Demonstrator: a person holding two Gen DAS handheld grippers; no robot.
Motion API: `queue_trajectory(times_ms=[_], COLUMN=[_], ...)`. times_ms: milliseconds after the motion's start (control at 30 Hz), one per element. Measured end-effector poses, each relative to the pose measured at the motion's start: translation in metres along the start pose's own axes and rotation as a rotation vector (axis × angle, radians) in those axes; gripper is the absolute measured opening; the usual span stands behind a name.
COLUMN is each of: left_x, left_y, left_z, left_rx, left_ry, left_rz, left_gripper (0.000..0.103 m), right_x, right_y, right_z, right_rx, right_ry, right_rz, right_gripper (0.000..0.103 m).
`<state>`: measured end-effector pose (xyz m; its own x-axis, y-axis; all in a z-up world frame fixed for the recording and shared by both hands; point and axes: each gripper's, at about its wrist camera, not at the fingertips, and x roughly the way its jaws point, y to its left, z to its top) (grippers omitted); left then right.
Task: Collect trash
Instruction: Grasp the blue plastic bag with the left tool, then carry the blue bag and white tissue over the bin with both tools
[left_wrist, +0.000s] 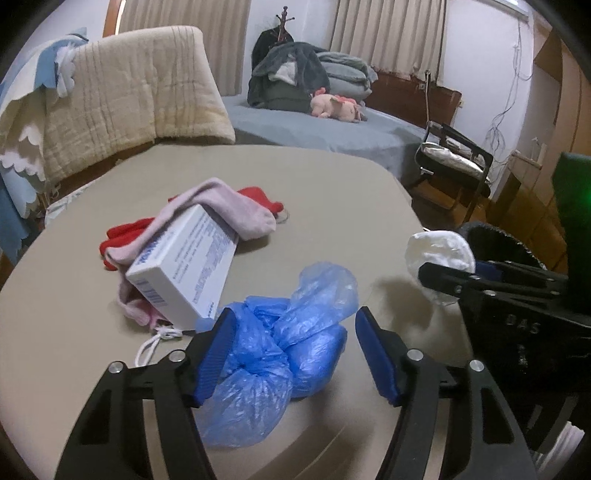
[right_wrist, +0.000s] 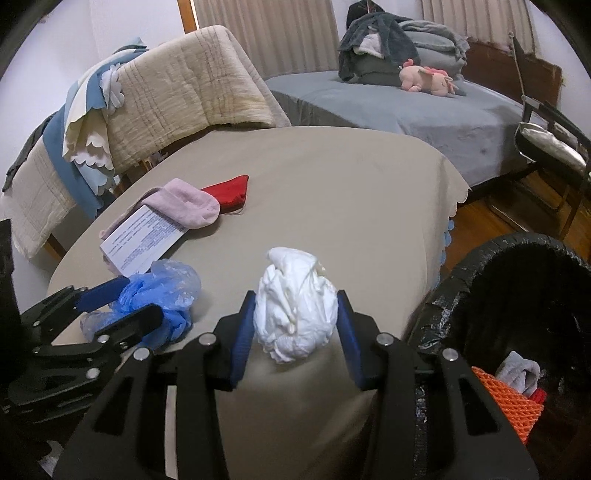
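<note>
Now the white wad (right_wrist: 295, 306) is held by the right fingers (right_wrist: 345, 325), while the blue bag (left_wrist: 273, 354), straddled by wide left fingers (left_wrist: 218, 347), could slip free if pinched loosely.

Box print (left_wrist: 207, 254): too small to read.
Pink sock (left_wrist: 221, 210): partly hidden beneath the box, ahead-left of the left gripper (left_wrist: 295, 350).
Bin (right_wrist: 517, 295): cut off at the picture's right edge; its depths are dark.

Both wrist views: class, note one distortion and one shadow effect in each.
Left wrist view: fisheye bows the beige cloth-covered table; the crumpled white paper wad casts a soft shadow. Right wrist view: dark vignette corners; the black-lined trash bin interior is murky.
</note>
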<state>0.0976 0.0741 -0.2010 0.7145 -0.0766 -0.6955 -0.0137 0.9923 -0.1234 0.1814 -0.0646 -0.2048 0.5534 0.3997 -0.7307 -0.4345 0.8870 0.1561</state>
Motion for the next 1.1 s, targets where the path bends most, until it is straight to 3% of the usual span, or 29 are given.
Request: queue_trajectory(times_ms=[267, 433, 700, 733, 1100], left_x=[0.012, 0.005, -0.006, -0.009, -0.037], left_y=[0.0, -0.004, -0.005, -0.005, -0.016], left_z=[0.0, 0.002, 0.005, 0.006, 0.026], left_rx=[-0.006, 0.008, 0.007, 0.006, 0.0], left_ry=[0.031, 0.014, 0.002, -0.002, -0.063], left_rz=[0.024, 0.021, -0.015, -0.023, -0.047], left_gripper=[0.064, 0.045, 0.028, 0.016, 0.016], right_x=[-0.002, -0.009, -0.029, -0.033, -0.071], right_y=[-0.003, -0.004, -0.003, -0.004, -0.001], right_z=[0.001, 0.003, 0.007, 0.008, 0.021], right_rx=[0.006, 0.008, 0.007, 0.009, 0.005], right_ry=[-0.002, -0.015, -0.05, -0.056, -0.128], right_rz=[-0.004, -0.007, -0.003, -0.001, 0.003], right_gripper=[0.041, 0.041, 0.041, 0.041, 0.041])
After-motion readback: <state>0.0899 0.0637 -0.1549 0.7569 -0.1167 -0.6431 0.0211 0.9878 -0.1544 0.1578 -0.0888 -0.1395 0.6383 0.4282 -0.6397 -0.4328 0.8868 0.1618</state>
